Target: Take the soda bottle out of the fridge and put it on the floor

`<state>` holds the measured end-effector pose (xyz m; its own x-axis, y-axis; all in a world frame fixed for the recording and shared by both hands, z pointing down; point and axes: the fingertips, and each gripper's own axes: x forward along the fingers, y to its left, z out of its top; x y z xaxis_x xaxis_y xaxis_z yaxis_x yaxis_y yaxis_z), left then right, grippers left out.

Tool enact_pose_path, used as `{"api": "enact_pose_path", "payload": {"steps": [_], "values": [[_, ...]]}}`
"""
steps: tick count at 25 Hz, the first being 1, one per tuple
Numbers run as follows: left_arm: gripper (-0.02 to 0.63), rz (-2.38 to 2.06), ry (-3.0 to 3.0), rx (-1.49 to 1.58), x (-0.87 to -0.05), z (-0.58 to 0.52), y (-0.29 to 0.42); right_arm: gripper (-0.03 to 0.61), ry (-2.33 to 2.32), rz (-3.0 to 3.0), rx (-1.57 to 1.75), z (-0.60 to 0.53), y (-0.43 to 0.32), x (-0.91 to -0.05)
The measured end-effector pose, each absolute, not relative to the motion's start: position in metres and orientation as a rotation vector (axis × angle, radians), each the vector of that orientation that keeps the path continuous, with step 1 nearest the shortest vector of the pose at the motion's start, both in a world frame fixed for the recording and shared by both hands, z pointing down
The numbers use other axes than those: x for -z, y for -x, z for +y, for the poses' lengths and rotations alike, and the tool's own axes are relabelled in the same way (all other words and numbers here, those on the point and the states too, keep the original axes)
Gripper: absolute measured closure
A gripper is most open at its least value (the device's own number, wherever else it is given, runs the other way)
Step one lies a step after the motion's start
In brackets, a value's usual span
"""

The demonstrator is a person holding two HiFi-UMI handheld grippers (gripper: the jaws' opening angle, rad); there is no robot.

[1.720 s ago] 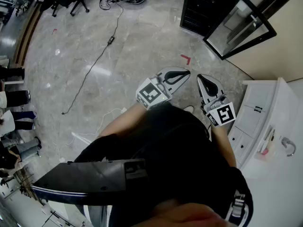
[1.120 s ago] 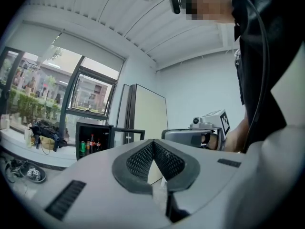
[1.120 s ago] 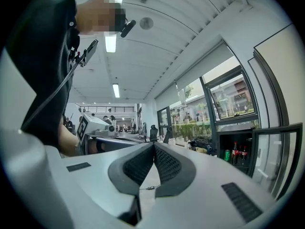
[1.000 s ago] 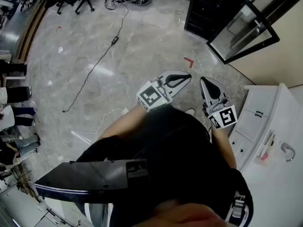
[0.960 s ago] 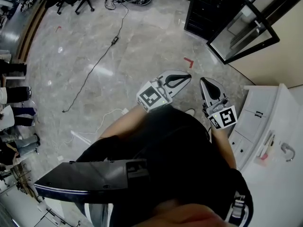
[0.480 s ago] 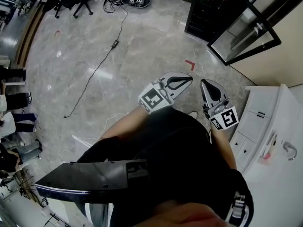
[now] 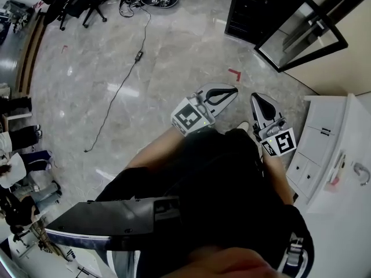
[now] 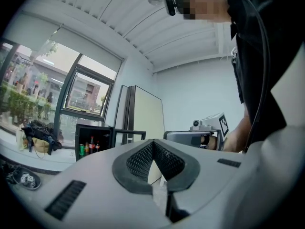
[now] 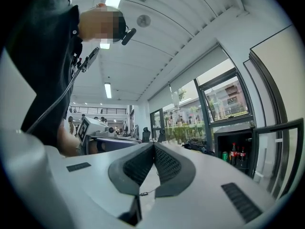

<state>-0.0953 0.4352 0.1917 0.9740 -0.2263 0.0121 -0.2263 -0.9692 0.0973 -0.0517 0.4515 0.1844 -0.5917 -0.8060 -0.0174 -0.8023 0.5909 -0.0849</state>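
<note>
- Soda bottle stands upright inside the black fridge, beside a green can; the glass door is open.
- Fridge sits at 12 o'clock from both tools, well apart.
- Left tool: jaws together, empty.
- Right tool: jaws together, empty, near the left.
- Black cable on the floor at 10 o'clock; white cabinet at 3 o'clock.
</note>
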Motion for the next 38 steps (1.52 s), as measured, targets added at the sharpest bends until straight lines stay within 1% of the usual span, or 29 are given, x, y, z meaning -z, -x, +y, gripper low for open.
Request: {"api": "enact_pose_path", "payload": {"steps": [4, 11, 16, 21, 28, 33, 38], "values": [[0.609, -0.342, -3.017, 0.000, -0.192, 0.418, 0.082, 0.566, 1.411, 2.716, 0.154, 0.431, 0.035, -0.187], [0.609, -0.386, -3.040, -0.024, -0.190, 0.370, 0.039, 0.566, 1.364, 2.750, 0.134, 0.384, -0.002, -0.193], [0.609, -0.433, -3.051, -0.061, -0.185, 0.335, -0.002, 0.566, 1.306, 2.785, 0.098, 0.344, -0.042, -0.185], [0.609, -0.490, -3.048, -0.095, -0.183, 0.304, -0.040, 0.566, 1.264, 2.774, 0.140, 0.309, -0.085, -0.184], [0.609, -0.626, -3.013, -0.142, -0.188, 0.258, -0.080, 0.566, 1.176, 2.812, 0.151, 0.268, -0.129, -0.190], [0.609, -0.674, -3.001, -0.164, -0.199, 0.242, -0.097, 0.566, 1.143, 2.829, 0.154, 0.247, -0.147, -0.202], [0.609, -0.648, -2.990, -0.148, -0.207, 0.213, -0.100, 0.566, 1.161, 2.825, 0.177, 0.221, -0.144, -0.212]]}}
